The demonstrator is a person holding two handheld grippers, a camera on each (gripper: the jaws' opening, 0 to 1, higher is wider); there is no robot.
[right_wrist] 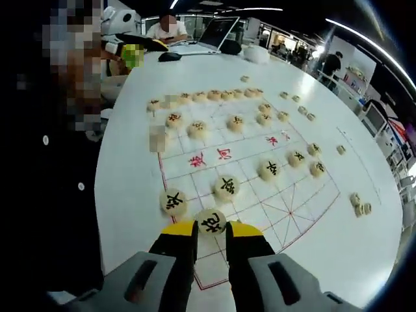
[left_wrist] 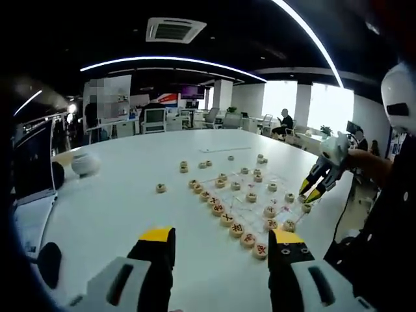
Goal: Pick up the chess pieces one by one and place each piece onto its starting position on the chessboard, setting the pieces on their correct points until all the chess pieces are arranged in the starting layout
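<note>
1. The right gripper has its fingers clamped on a round chess piece, at the near edge of the chessboard.
2. The left gripper hangs over the white counter beside the chessboard, fingers apart, holding nothing.
3. More pieces stand on the chessboard.

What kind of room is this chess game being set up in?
Most likely an open-plan office: a big white table holds the Chinese chess board, with a laptop, office chairs and a ceiling air-conditioning vent around.
</note>
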